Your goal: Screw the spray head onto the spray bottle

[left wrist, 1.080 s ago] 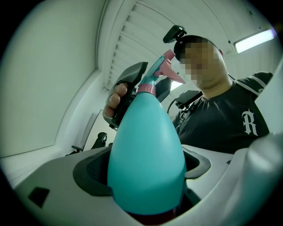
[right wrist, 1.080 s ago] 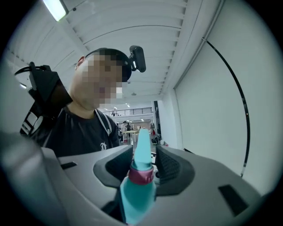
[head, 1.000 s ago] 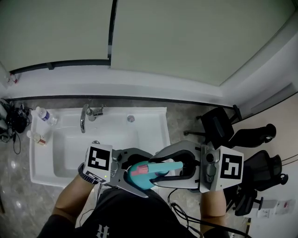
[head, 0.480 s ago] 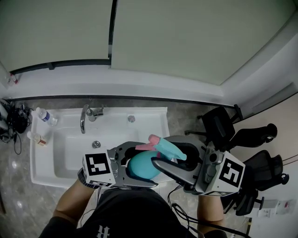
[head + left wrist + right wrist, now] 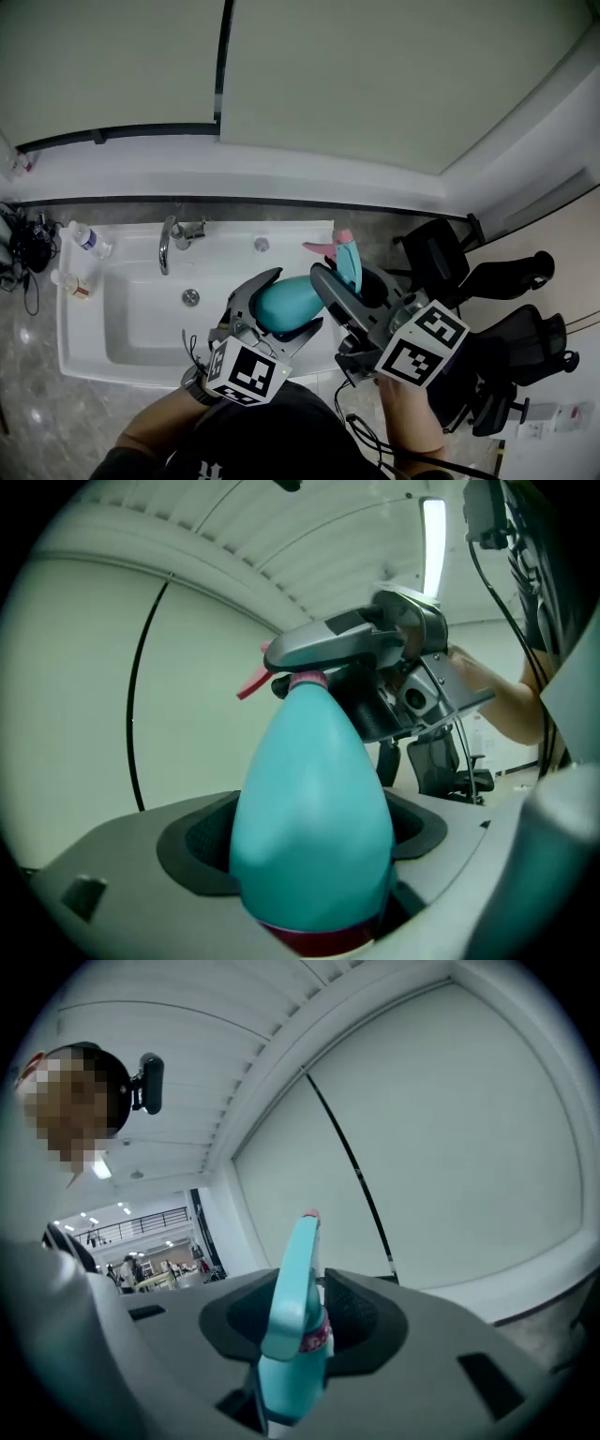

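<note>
Head view first: both grippers meet above the front edge of the white sink point(image 5: 112, 319). The left gripper point(image 5: 292, 302) clamps the fat belly of the teal spray bottle point(image 5: 281, 302), which lies tilted with its neck pointing up and to the right. The right gripper point(image 5: 343, 281) comes in from the right and grips the spray head point(image 5: 348, 262), whose pink trigger sticks out to the left. A faucet point(image 5: 167, 246) stands at the back of the sink, a small water bottle point(image 5: 86, 238) sits at its left corner, and black office chairs point(image 5: 441, 255) stand off to the right.

Over to the left gripper view: the teal body fills the frame, wedged between both pads. The spray head sits right at the bottle's neck, with the other gripper wrapped around it. How far it is threaded on, I cannot tell.

Right gripper view now: the jaws are pressed in on the head's teal body from both sides, and the pink collar shows between them.
</note>
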Demonstrator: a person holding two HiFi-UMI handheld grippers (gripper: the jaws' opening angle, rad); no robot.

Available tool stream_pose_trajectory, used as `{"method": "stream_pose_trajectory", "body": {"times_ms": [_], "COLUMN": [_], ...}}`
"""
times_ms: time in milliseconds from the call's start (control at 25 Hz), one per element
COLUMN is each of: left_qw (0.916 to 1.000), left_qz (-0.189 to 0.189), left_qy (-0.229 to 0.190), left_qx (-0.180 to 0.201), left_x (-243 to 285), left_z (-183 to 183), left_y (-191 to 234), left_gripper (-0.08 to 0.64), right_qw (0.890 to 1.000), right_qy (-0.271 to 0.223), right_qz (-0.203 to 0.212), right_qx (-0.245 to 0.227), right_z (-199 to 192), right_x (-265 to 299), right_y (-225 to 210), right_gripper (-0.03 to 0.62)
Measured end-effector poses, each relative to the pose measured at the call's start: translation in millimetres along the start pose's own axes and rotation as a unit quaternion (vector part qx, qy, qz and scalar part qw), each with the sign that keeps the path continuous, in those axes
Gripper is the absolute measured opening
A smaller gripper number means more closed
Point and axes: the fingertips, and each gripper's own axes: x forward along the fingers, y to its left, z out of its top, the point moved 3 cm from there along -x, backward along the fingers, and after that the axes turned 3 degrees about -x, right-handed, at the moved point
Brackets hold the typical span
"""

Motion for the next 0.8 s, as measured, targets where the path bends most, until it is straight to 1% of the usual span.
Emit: {"method": "stream_pose_trajectory", "body": {"times_ms": [80, 160, 240, 360, 440, 560, 640, 720, 760, 800], "left_qw": [0.9993, 0.9962, 0.9923, 0.9857, 0.9818, 0.9745, 0.9661, 0.9547, 0.9462, 0.9347], "left_qz": [-0.032, -0.074, -0.106, -0.144, -0.165, -0.199, -0.23, -0.266, -0.29, -0.319], "left_qy": [0.004, -0.004, -0.012, -0.026, -0.034, -0.042, -0.052, -0.062, -0.066, -0.07], "left_qx": [-0.02, -0.044, -0.063, -0.084, -0.088, -0.095, -0.106, -0.118, -0.128, -0.14], "left_x": [2, 2, 0, -3, -6, -11, -15, -22, -26, -31], "left_z": [-5, -2, 2, 8, 12, 19, 24, 27, 28, 30], "left_y": [-3, -7, -8, -10, -11, -16, -18, -20, -22, -24], "left_gripper": [0.431, 0.431, 0.431, 0.431, 0.431, 0.431, 0.431, 0.431, 0.431, 0.431], "right_qw": [1.0, 0.999, 0.998, 0.993, 0.99, 0.983, 0.978, 0.972, 0.97, 0.969], "right_qy": [-0.001, -0.003, -0.006, -0.012, -0.02, -0.034, -0.044, -0.056, -0.063, -0.072], "right_qz": [-0.002, 0.014, 0.04, 0.091, 0.119, 0.158, 0.187, 0.216, 0.225, 0.229], "right_qx": [0.026, 0.04, 0.052, 0.071, 0.079, 0.082, 0.079, 0.071, 0.064, 0.055], "right_z": [-4, -4, 0, 8, 14, 23, 27, 29, 29, 30], "right_x": [1, -1, -4, -10, -18, -34, -46, -59, -64, -69], "right_y": [-3, 0, 5, 13, 17, 21, 22, 23, 21, 16], "right_gripper": [0.135, 0.137, 0.144, 0.205, 0.219, 0.219, 0.219, 0.219, 0.219, 0.218]}}
